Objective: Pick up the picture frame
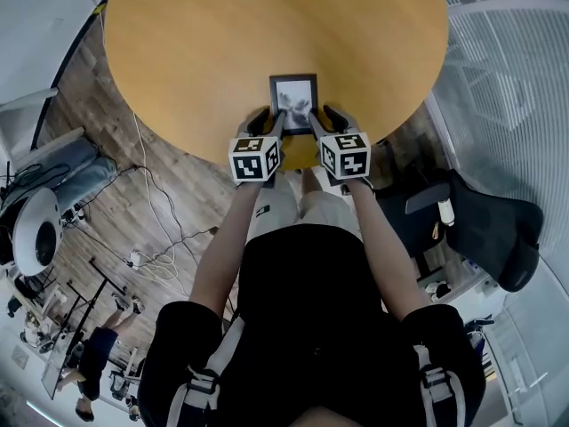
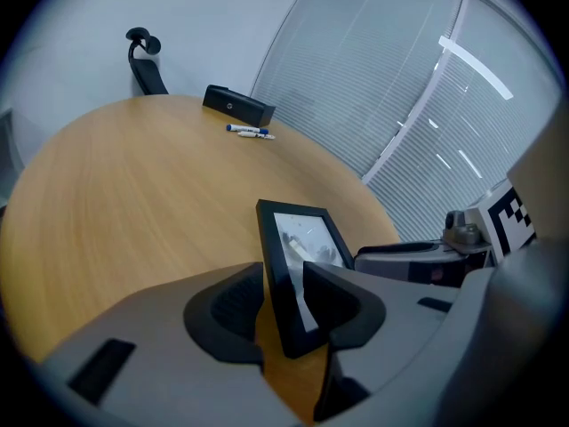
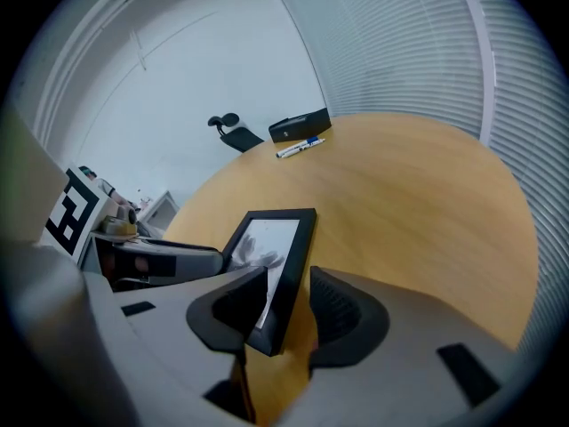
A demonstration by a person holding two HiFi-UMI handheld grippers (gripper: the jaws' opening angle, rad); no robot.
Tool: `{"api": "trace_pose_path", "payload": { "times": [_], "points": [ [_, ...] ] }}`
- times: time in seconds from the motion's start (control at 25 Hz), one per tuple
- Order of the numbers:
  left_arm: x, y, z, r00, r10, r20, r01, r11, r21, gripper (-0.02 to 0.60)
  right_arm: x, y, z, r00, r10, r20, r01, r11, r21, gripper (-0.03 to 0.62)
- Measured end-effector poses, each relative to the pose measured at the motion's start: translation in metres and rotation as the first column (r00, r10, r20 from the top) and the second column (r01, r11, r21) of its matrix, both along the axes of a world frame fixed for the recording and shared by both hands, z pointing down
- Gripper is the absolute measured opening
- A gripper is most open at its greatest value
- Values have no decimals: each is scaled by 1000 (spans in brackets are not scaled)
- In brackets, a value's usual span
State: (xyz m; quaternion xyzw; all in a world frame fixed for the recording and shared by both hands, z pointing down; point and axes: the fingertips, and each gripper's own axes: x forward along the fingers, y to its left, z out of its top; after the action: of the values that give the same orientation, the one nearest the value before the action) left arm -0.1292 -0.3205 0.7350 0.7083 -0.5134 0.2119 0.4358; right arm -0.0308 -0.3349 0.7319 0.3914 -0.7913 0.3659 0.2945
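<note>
At 6 o'clock on the surface (image 1: 196, 52), head view: picture frame (image 1: 293, 93), left tool (image 1: 269, 123) and right tool (image 1: 325, 121) at its near corners. Left gripper view: jaws clamped on the frame's edge. Right gripper view: likewise clamped on it. Frame tilted, possibly lifted.

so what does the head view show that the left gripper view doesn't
Head view only: the person's legs, a black office chair, floor cables. Left gripper view only: a black box beside the markers, and the left hand-held gripper closed on an edge of the picture frame. Both: the frame, the round wooden table, the markers.
</note>
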Motion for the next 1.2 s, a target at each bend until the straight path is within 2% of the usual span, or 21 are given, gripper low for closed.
{"api": "trace_pose_path", "payload": {
  "times": [0.32, 0.72, 0.92, 1.2],
  "points": [
    [3, -4, 6, 1000, 8, -28, -9, 1000, -14, 144, -6, 0, 15, 999, 35, -26, -35, 999, -13, 135],
    [-1, -7, 9, 998, -14, -62, 12, 1000, -22, 121, -8, -2, 16, 998, 59, 33, -58, 998, -31, 103],
    [-1, -5, 9, 998, -19, -56, 17, 1000, -24, 115, -7, -4, 15, 997, 71, 31, -70, 997, -33, 95],
    [-4, -10, -11, 998, -32, -47, 33, 999, 20, 98, -8, -11, -9, 997, 60, 44, -61, 998, 11, 94]
  ]
}}
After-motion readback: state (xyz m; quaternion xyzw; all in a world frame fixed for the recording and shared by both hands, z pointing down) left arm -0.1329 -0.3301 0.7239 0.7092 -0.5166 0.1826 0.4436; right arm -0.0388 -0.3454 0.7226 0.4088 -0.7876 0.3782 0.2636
